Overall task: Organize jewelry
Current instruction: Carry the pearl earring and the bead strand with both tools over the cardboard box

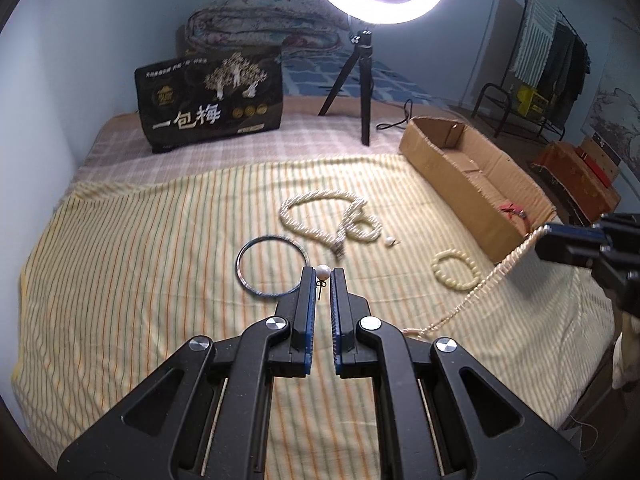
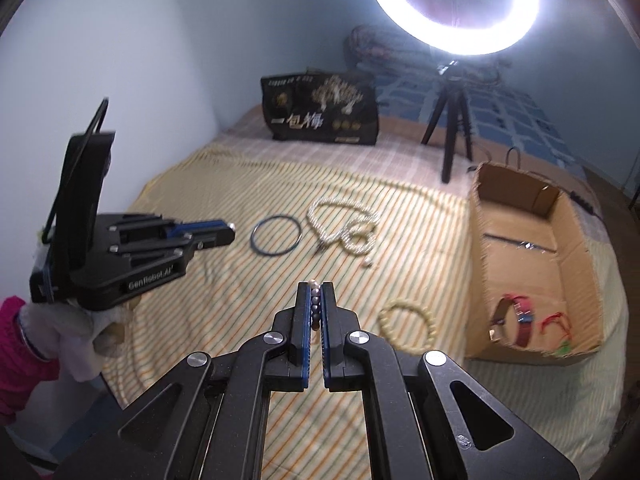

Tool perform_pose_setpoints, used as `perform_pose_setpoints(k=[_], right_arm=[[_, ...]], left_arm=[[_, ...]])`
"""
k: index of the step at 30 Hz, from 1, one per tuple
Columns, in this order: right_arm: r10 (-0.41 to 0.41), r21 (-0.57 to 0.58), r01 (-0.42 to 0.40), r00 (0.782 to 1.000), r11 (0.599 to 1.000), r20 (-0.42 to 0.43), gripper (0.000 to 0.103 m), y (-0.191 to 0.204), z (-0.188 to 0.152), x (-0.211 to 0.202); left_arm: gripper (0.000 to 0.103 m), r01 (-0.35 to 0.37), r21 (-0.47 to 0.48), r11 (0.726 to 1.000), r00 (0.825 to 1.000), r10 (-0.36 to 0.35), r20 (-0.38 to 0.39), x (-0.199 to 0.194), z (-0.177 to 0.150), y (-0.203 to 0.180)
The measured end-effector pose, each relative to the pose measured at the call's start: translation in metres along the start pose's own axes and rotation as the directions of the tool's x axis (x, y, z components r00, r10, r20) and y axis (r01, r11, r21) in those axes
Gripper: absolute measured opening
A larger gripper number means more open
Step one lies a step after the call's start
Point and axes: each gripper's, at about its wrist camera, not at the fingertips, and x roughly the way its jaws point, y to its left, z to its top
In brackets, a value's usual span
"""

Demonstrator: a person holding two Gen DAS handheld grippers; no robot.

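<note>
Both grippers hold jewelry; the box lies toward 1–2 o'clock.

The right gripper (image 2: 316, 292) is clenched on a bead strand (image 1: 486, 284) that trails to the sheet; the left gripper (image 1: 322, 276) pinches a pearl earring (image 1: 322, 273). The box (image 2: 516, 248), long axis near to far, is nearer the right hand. A yellow bracelet (image 2: 403, 322) lies just beside its near corner; farther, at 11–12 o'clock, lie a bangle (image 2: 275, 237) and rope necklace (image 2: 344, 224).

Pearl earring (image 1: 322, 273) pinched at frame centre, beaded strand (image 1: 486, 284) trailing from right edge, twisted pearl necklace (image 1: 334, 222) coiled mid-frame, dark bangle (image 1: 244, 254) beside it, cream bead bracelet (image 1: 456, 275) right, red watch (image 2: 516, 316) inside cardboard box (image 2: 520, 248).
</note>
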Motion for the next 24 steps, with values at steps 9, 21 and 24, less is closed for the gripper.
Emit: perform_pose_setpoints(k=[9,21,24], right_arm=[[-0.032,0.023,0.031,0.998,0.999,0.057,0.003,-0.026,0.013,-0.032],[-0.092,0.036,0.088,0.987,0.995,0.129,0.003,-0.057,0.035,-0.075],[-0.111,0.037,0.107,0.983,0.994,0.149,0.003,-0.065,0.044,-0.084]], left_arm=[[0.005,0.028,0.028,0.999,0.999,-0.028,0.022,-0.004,0.016,-0.023],[0.005,0.074,0.062,0.995,0.996,-0.077,0.049,-0.004,0.046,-0.06],[0.005,0.089,0.078,0.993,0.994,-0.094,0.059,-0.002,0.06,-0.073]])
